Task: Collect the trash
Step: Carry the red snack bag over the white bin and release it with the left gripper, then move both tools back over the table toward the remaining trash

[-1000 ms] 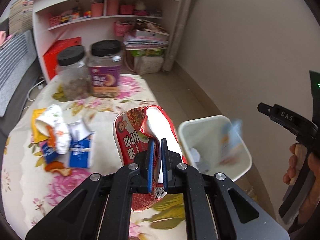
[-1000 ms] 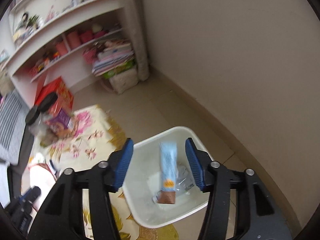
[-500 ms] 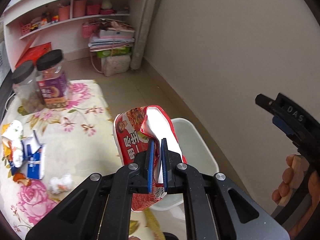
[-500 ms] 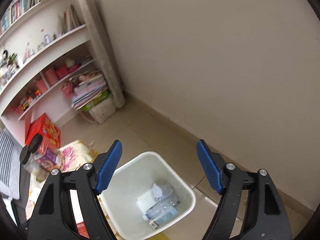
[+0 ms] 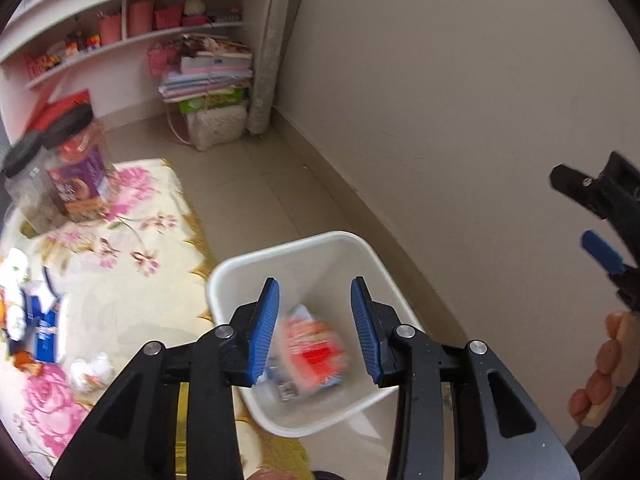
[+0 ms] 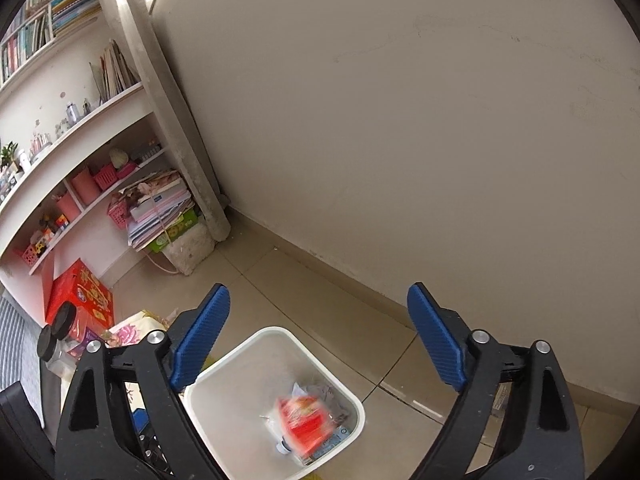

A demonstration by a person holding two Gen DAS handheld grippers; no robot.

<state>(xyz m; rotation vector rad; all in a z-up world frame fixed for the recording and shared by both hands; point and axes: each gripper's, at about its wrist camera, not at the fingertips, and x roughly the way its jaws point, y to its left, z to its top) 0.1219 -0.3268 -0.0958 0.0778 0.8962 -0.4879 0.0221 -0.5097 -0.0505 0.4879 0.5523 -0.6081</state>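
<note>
The red wrapper (image 5: 312, 346) shows as a blur inside the white bin (image 5: 352, 252), among other scraps at the bottom. The left gripper (image 5: 316, 328) is above the bin, jaws apart and holding nothing. The right gripper (image 6: 318, 346) is higher, jaws spread wide, also holding nothing. More litter (image 5: 40, 320) lies on the floral table (image 5: 132, 288) beside two jars (image 5: 76, 176).

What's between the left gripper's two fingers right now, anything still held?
Nothing held. In the left wrist view the left gripper is open above the white bin, and the blurred red wrapper seen through the gap lies down inside the bin.
</note>
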